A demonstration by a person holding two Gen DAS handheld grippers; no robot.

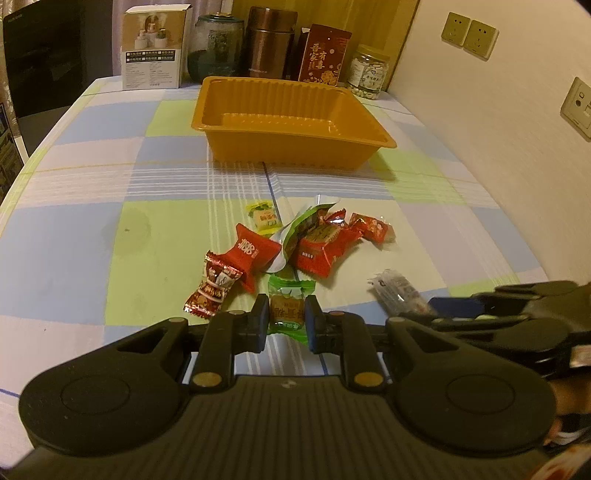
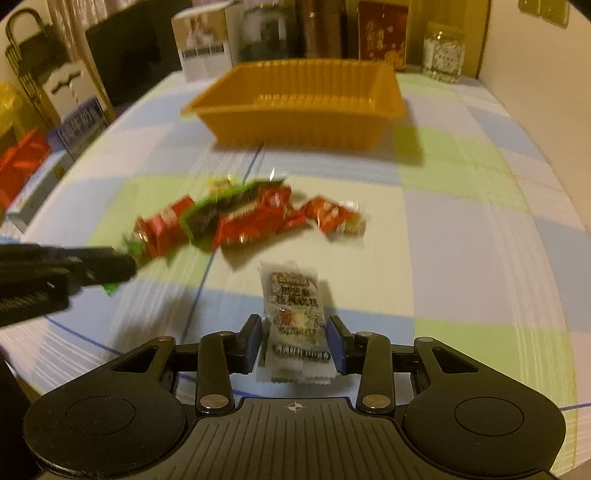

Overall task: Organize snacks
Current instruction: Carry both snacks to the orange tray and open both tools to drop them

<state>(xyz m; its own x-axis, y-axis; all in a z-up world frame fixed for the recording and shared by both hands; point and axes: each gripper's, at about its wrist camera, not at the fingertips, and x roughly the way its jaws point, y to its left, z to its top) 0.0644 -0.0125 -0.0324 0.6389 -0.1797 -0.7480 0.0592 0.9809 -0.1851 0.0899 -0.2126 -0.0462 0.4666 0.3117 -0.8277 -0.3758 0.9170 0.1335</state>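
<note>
Left wrist view: the left gripper (image 1: 286,321) has its two pads pressed against the sides of a green-wrapped snack (image 1: 287,309), pinching it just above a checked tablecloth (image 1: 74,236) of pale blue, green and white squares crossed by thin lines. In the right wrist view, which is blurred, the right gripper (image 2: 295,341) stands spread around a white printed snack packet (image 2: 295,314) lying flat on the cloth; its pads appear to sit just clear of the wrapper, though the blur makes contact hard to judge. Beyond both lies a loose pile of snacks (image 1: 314,240), mostly red wrappers with one larger green packet and a small yellow one at the far edge. Farther back stands an orange plastic tray (image 1: 291,122) with ribbed walls, nothing visible inside it. Along the table's far edge stand a white box (image 1: 153,50), a glass jar (image 1: 216,48), a brown canister (image 1: 269,42), a red packet (image 1: 323,53) and a small clear jar (image 1: 369,72). Wall sockets (image 1: 469,33) sit on the right.
</note>
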